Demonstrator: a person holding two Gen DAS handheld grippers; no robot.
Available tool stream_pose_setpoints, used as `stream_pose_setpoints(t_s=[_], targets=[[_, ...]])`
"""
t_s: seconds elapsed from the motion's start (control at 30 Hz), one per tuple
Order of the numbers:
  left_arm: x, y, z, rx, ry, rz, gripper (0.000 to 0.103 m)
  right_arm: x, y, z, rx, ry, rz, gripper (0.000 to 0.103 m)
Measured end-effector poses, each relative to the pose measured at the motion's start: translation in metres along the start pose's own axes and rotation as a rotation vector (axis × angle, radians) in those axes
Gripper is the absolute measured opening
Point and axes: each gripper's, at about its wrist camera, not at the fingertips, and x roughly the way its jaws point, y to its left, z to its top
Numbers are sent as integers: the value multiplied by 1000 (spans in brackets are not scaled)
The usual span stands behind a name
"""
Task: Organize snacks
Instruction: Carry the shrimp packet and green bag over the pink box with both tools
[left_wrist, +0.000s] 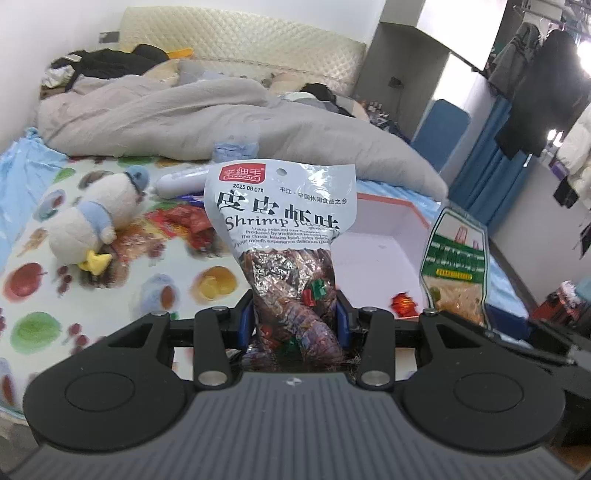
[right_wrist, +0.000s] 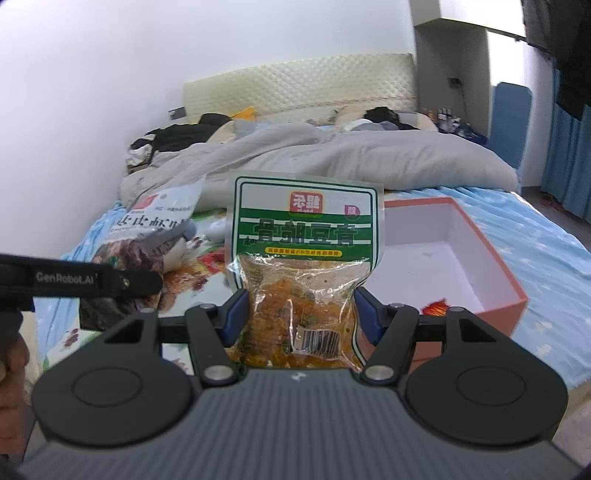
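Observation:
My left gripper (left_wrist: 294, 317) is shut on a silver shrimp-flavour snack bag (left_wrist: 284, 221), held upright above the bed. My right gripper (right_wrist: 300, 314) is shut on a green-and-white snack bag (right_wrist: 304, 236) with orange contents, also upright. Each bag shows in the other view: the green bag at the right of the left wrist view (left_wrist: 456, 266), the shrimp bag at the left of the right wrist view (right_wrist: 155, 229). An open pink box with a white inside (right_wrist: 436, 258) lies on the bed to the right, with a small red snack packet (left_wrist: 403, 303) in it.
A fruit-print sheet (left_wrist: 44, 288) covers the bed, with loose red snack packets (left_wrist: 184, 218), a plush duck (left_wrist: 92, 221) and a white bottle-like object (left_wrist: 181, 182). A grey duvet (left_wrist: 207, 118) is bunched behind. Clothes hang at the far right (left_wrist: 546, 85).

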Motion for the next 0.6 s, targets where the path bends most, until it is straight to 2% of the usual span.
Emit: stream_pose_setpoints(t_s=[0.23,0.6], targets=[[22,-22,3,35,40,-41,47,-4,-18,-2,34,-9,-40,64],[66,-45,24,85,73,-64,47,21,-44,2,54,-3,-72,64]])
